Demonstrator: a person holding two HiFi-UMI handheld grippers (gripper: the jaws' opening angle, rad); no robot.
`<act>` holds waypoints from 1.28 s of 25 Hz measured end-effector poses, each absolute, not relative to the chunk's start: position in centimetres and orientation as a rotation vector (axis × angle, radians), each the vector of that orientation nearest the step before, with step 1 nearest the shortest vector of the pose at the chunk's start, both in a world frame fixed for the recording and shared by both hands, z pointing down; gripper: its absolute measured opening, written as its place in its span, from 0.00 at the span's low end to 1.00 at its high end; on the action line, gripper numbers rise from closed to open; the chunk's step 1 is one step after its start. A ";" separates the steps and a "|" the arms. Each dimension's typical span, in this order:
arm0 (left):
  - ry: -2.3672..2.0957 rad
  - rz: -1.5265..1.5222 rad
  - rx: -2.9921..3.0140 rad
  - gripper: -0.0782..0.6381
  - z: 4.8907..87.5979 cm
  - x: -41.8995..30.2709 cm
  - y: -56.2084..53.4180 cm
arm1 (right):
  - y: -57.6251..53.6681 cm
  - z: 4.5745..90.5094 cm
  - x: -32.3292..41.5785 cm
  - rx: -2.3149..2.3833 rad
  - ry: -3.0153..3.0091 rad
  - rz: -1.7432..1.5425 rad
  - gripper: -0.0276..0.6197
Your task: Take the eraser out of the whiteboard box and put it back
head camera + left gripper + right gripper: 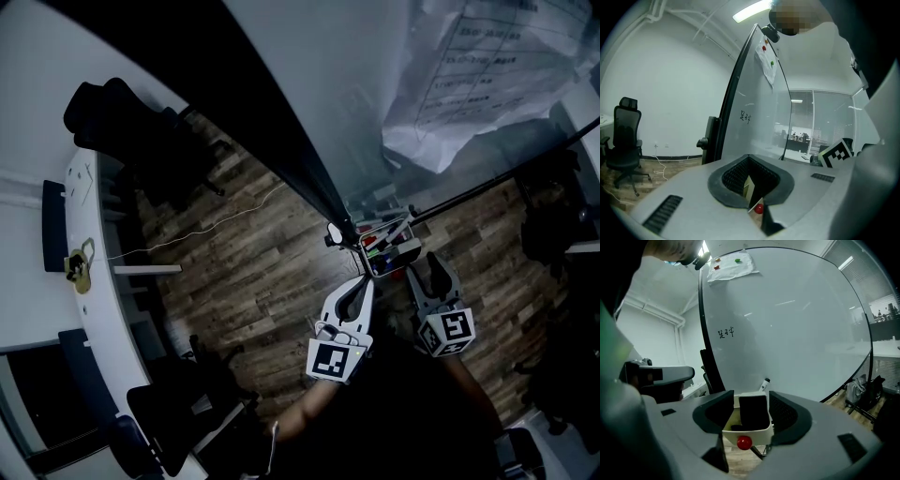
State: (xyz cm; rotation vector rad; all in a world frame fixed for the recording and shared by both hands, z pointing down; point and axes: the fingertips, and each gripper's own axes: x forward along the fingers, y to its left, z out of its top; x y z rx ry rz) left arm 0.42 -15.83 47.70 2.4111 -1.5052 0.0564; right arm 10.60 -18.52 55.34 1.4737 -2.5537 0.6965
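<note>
The white whiteboard box (751,431) hangs at the foot of the whiteboard (797,319), with a red knob (744,442) on its front. A black eraser (753,410) stands upright inside it. My right gripper (749,403) is open, a jaw on each side of the eraser, and its pads stand clear of it. In the head view the box (405,251) holds several markers, and the right gripper (433,262) sits just right of it. My left gripper (360,283) is left of the box; in its own view this left gripper (749,160) is shut and holds nothing.
A marker (765,384) pokes up behind the box. A paper sheet (732,264) is pinned high on the whiteboard. A black office chair (624,137) stands on the wooden floor at the left. A white desk (89,281) and dark chairs (117,117) fill the head view's left.
</note>
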 end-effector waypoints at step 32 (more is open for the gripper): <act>-1.524 0.075 2.359 0.12 49.1 -0.4 -15.9 | -20.2 58.7 8.8 1.384 -2.464 0.671 0.42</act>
